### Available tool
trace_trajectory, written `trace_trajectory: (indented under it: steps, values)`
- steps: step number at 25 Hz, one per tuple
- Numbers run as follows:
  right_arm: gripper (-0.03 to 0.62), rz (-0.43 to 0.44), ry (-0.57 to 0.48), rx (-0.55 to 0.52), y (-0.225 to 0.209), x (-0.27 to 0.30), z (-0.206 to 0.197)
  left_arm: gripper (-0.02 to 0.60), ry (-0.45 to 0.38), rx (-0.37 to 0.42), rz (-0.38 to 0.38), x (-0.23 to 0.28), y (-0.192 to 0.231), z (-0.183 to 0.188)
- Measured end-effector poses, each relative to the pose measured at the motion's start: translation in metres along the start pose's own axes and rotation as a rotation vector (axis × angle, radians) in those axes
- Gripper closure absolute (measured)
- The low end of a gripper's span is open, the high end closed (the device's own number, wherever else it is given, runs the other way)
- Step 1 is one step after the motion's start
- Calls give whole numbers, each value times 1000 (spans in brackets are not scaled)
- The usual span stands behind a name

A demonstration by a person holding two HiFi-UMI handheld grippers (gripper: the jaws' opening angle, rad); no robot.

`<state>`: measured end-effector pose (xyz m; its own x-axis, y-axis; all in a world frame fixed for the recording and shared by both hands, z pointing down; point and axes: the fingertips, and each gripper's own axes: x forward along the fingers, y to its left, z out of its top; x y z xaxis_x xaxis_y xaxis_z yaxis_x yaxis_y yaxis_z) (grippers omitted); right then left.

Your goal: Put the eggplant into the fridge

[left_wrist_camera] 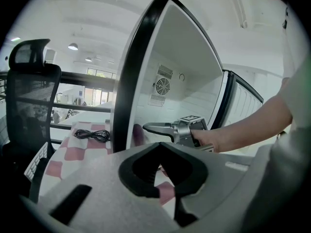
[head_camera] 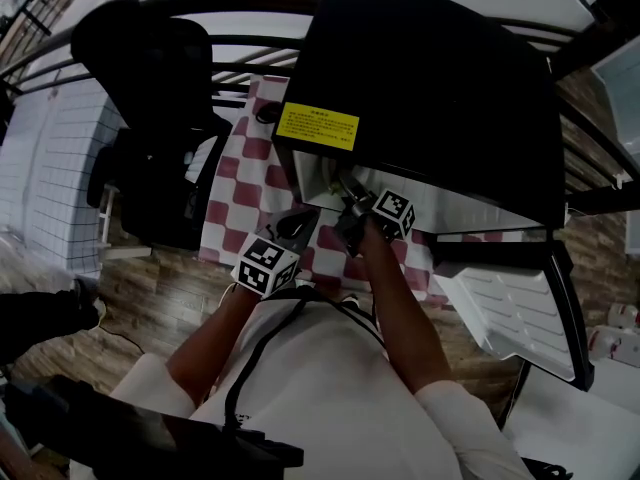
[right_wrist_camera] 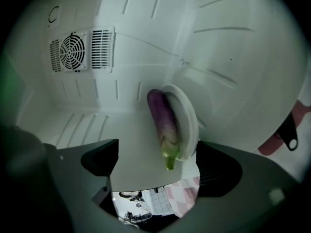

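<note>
Black mini fridge (head_camera: 430,78) sits on the counter (head_camera: 235,203), which has a red-check cloth, with its door (head_camera: 520,308) swung wide open. An office chair (head_camera: 150,118) stands off the fridge's closed side. Right claw (right_wrist_camera: 158,147) is reached into the fridge cavity with its jaws wide apart and nothing clamped. Left claw (left_wrist_camera: 160,144) hangs just outside the fridge front, jaws together and empty. Eggplant (right_wrist_camera: 163,120) lies on the fridge floor, lengthwise toward the back wall with the green stem end toward the opening. It rests against a white rounded piece (right_wrist_camera: 187,118), and I can't tell if that's a plate or a moulded part. The stem end pokes in between the right jaws, nearer one side, and the pads look clear of it. My read is that placement is done, leaving backing the claw out and closing the door. If a regrip is needed, expect it to be light and firm. The skin is glossy, so likely slippery and easy to bruise. Take it across the thick mid-body with moderate squeeze, not on the stem or the taper, where it would squirt out. A black cable (left_wrist_camera: 91,135) is coiled on the cloth beside the fridge, clear of all this.
</note>
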<state>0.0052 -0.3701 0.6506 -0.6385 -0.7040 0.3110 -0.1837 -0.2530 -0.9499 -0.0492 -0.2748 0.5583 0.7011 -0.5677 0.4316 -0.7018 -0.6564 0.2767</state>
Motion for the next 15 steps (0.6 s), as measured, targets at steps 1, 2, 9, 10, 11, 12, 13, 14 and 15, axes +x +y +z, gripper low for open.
trace_trajectory:
  steps: [1,2,9,10,11,12,13,14,15]
  values:
    - [100,7,2,-4,1,0,0,577,0,0,0,0,0,0]
    - [91,10,1,-5,2,0,-1,577,0,1,-1,0,-1,0]
    - [83,-24,-18,43,-3,-7,1,577,0,7,-13,2,-8,0]
    - [83,-22,-15,38,-3,-9,0,577,-1,7,-14,2,-10,-1]
    - [85,-16,-11,35,-2,-11,-1,577,-2,8,-16,2,-12,-1]
    - [94,-10,-8,32,-2,-13,-2,577,-3,10,-19,2,-13,-1]
    - [105,-3,-5,29,-1,-15,-3,577,-4,12,-20,2,-15,-1]
    - [114,5,-2,26,0,-16,-4,577,-6,15,-21,2,-16,-1]
    - [123,15,2,22,1,-17,-5,577,-7,17,-20,2,-16,-1]
